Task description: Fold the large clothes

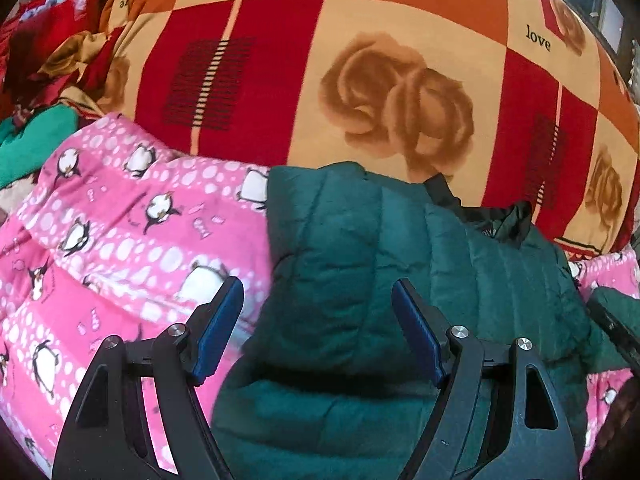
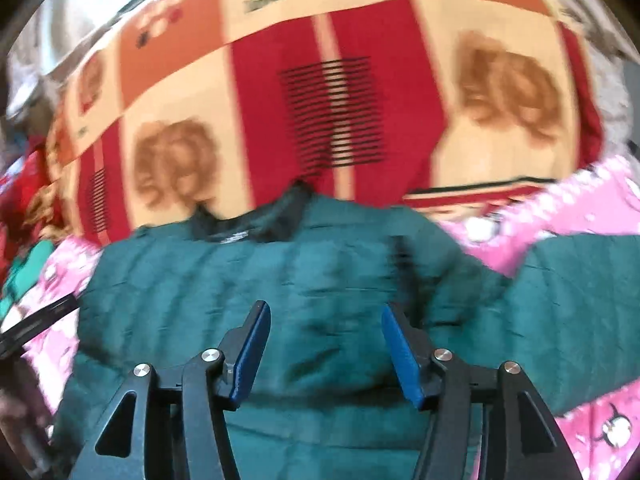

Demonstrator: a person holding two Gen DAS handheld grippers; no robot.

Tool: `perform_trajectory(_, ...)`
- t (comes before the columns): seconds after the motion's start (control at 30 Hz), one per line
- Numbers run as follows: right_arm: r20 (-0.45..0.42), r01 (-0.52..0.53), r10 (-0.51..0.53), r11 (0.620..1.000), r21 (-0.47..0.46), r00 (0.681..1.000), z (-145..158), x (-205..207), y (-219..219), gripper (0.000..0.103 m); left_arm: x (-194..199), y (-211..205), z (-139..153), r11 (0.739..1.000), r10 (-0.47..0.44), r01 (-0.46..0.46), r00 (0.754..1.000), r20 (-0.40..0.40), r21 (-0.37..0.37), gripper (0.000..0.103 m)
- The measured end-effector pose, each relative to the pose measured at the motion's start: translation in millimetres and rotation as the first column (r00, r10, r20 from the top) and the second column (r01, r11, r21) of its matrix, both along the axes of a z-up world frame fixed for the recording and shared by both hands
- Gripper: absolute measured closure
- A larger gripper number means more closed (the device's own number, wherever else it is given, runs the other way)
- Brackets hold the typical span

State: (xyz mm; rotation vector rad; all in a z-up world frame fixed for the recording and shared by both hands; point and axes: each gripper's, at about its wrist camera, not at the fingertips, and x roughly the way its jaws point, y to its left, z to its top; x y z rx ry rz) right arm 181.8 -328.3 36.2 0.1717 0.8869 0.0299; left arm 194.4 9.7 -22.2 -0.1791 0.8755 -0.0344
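Jacket: green, quilted, lower centre, lying on pink blanket.
Left gripper: jaws apart, nothing gripped.
Right gripper: jaws apart, above jacket, empty.

Bed spread with a checked blanket of red, orange and cream squares, printed with brown roses and the word "love". Directly upon it, a pink fleece blanket dotted white and patterned with penguins, lay crumpled along the near edge. Over the pink fleece, partly reaching the checked cover, was spread a dark green quilted puffer jacket, black collar lining toward the far side
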Motion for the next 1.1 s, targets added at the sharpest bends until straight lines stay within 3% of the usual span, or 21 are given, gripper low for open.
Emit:
perform_trajectory(0.13,-0.043,-0.056,0.056,0.998,-0.007,0.998,-18,20,25,0.048,13,-14,-10,0.999,0.002,-0.002,1.000,-0.002,0.041,0.026)
perform_trajectory(0.3,-0.096,-0.025,0.021,0.999,-0.043,0.995,-48,45,30,0.047,22,-27,-29,0.993,-0.015,0.016,1.000,-0.010,0.120,0.025)
perform_trajectory(0.43,-0.129,-0.025,0.019,0.999,-0.048,0.991,-75,51,30,0.047,24,-25,-40,0.993,-0.010,0.011,1.000,-0.011,0.115,0.017)
perform_trajectory(0.63,-0.138,-0.030,0.028,0.999,-0.016,0.990,-60,47,23,0.047,27,-15,-49,0.999,0.014,-0.012,0.999,-0.032,0.050,0.014)
perform_trajectory(0.7,-0.109,-0.032,0.030,0.999,-0.014,0.994,-46,35,16,0.035,27,-16,-49,0.999,0.015,-0.014,1.000,-0.027,0.052,0.014)
perform_trajectory(0.8,-0.067,-0.032,0.030,0.999,-0.040,0.997,-35,17,12,0.031,27,-18,-49,0.998,0.017,-0.016,1.000,-0.021,0.062,0.014)
perform_trajectory(1.0,-0.159,-0.020,0.010,0.998,-0.061,0.987,-71,21,8,0.031,24,-22,-49,0.997,0.016,-0.016,1.000,-0.006,0.081,0.013)
perform_trajectory(1.1,-0.152,-0.026,0.011,0.995,-0.100,0.988,-66,20,12,0.031,21,-20,-45,0.997,0.022,-0.022,1.000,-0.004,0.079,0.014)
